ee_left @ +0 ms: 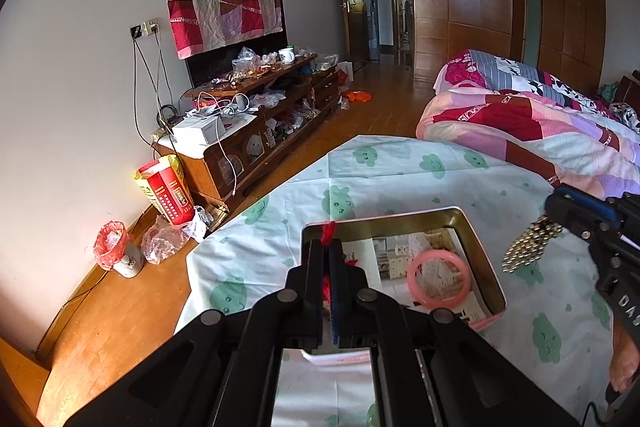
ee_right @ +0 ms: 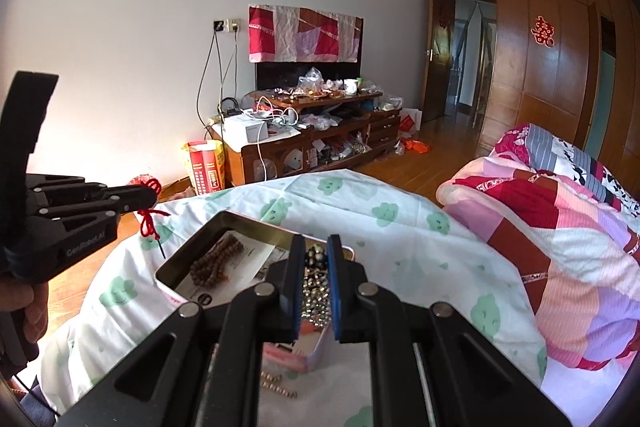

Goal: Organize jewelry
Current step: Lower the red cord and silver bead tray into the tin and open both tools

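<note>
Both tools are clenched: the left tool pinches a red knotted cord above the open gold-lined rectangular tin's near-left corner; the right tool dangles a gold-and-silver beaded chain beside its right wall.

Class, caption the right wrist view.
Right gripper clamps beaded jewelry above open tin; left gripper holds red cord.

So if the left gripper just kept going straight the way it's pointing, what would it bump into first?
Probably the far rim of the open tin; the left gripper, shut on red string, points over it. Depth is hard to judge.
</note>
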Demonstrator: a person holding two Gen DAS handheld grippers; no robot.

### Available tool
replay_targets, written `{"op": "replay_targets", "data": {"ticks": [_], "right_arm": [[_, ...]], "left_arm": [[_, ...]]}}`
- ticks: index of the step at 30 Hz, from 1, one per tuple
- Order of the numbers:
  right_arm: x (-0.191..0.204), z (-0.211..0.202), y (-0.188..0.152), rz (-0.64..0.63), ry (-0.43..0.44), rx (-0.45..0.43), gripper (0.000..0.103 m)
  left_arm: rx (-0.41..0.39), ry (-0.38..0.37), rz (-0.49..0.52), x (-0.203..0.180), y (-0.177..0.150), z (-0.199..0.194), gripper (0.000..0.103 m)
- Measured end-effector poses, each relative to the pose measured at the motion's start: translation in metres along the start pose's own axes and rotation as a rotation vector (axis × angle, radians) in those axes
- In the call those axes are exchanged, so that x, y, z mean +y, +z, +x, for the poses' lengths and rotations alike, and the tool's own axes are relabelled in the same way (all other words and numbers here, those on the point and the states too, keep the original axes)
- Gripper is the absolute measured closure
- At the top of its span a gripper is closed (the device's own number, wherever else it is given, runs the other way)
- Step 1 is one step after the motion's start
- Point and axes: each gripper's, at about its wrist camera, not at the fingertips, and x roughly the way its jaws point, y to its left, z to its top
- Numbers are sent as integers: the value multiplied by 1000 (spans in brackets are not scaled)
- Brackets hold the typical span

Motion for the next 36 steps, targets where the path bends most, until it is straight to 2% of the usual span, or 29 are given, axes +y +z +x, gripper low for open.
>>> {"op": "replay_targets", "data": {"ticks": [8,21,36], "right_arm": [[6,26,6,-10,-8,31,90],[12,65,-1,-25,-33,108,90],[16,85,-3,-29,-44,142,90]], "left_arm": [[19,4,-10,-2,8,20,102],[70,19,-51,3,2,58,102],[107,18,-53,5,-2,78,102]]}}
